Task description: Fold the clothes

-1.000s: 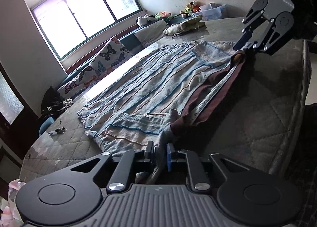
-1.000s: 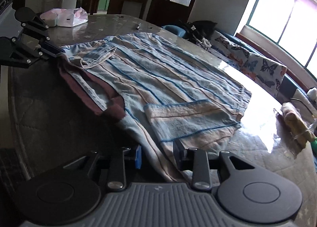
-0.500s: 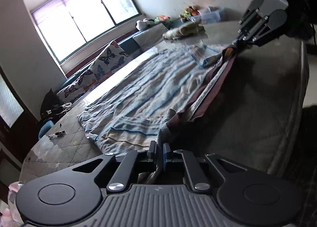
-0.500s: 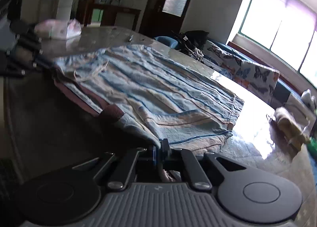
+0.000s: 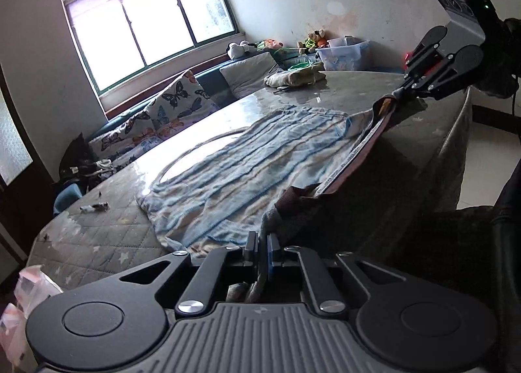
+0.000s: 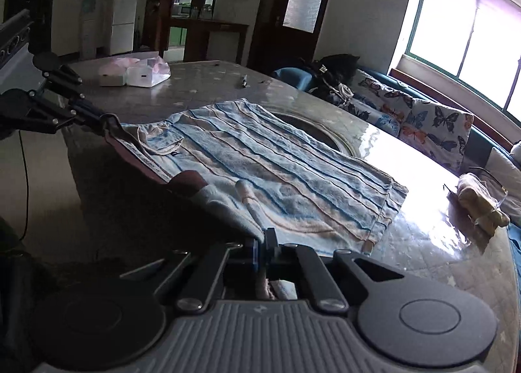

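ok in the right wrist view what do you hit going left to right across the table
left gripper pinching the shirt's corner → plastic bag at the back → striped shirt spread flat → folded yellowish cloth near the right edge

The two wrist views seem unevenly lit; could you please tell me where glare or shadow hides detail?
Left wrist view: the window is blown out, and its glare whitens the table beyond the striped shirt. Right wrist view: glare washes out the table's far side, while the near left corner is in deep shadow.
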Tool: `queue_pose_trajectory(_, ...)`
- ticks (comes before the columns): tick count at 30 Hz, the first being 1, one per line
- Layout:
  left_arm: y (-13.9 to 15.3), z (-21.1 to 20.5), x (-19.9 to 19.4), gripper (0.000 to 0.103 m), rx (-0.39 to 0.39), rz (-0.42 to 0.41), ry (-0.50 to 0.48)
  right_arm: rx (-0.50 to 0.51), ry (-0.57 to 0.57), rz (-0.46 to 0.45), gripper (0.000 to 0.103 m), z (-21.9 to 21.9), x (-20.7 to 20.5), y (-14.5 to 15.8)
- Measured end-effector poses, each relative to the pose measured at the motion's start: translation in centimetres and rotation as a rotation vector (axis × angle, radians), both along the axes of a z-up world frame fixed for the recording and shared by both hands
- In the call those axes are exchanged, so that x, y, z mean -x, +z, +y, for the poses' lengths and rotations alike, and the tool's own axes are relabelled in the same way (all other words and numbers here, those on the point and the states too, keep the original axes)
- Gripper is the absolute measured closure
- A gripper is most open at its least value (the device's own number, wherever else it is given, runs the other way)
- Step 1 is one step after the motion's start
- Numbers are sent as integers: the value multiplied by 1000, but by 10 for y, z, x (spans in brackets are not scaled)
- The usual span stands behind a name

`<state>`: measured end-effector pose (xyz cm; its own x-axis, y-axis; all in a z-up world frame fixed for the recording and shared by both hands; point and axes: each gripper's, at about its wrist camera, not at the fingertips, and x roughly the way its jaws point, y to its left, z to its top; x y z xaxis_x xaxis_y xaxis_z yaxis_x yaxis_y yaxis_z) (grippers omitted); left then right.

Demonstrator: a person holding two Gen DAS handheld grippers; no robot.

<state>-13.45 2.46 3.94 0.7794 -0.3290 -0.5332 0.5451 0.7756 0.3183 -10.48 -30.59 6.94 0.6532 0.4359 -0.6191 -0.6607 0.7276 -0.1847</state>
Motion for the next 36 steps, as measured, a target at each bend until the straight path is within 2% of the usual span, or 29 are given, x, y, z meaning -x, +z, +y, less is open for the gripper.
queue_pose_trajectory(3, 9, 0, -23, 97, 0, -18, 11, -4, -9, 1, 100, 1, -9, 9)
queue_pose_trajectory(8, 24, 2, -70, 98, 3, -44, 33, -32, -19, 6, 100, -1, -47, 30)
queue_pose_trajectory(14, 42, 4, -128, 98, 5, -72, 59, -56, -29, 18, 100, 3, -112, 48)
queue_pose_trajectory(18, 40, 1, -183, 99, -24, -56, 77, -51, -45, 37, 100, 9, -161, 51)
queue_pose_trajectory(24, 29, -1, -264, 98, -47, -2, 98, -38, -91, 109, 100, 19, -238, 32)
queue_pose_trajectory(29, 3, -7, -318, 98, -62, 46, 145, -49, -161, 190, 99, 19, -291, 0)
queue_pose_trajectory(31, -9, -9, -331, 94, -68, 50, 165, -68, -205, 209, 99, 18, -301, -14)
queue_pose_trajectory(32, -15, -11, -336, 91, -78, 50, 187, -82, -234, 225, 96, 16, -308, -23)
queue_pose_trajectory(33, -21, -12, -341, 89, -87, 50, 209, -100, -263, 223, 85, 14, -312, -29)
queue_pose_trajectory(34, -26, -13, -346, 89, -92, 52, 234, -126, -296, 224, 80, 11, -316, -34)
queue_pose_trajectory(36, -34, -7, -354, 89, -81, 63, 296, -181, -347, 237, 76, 5, -323, -42)
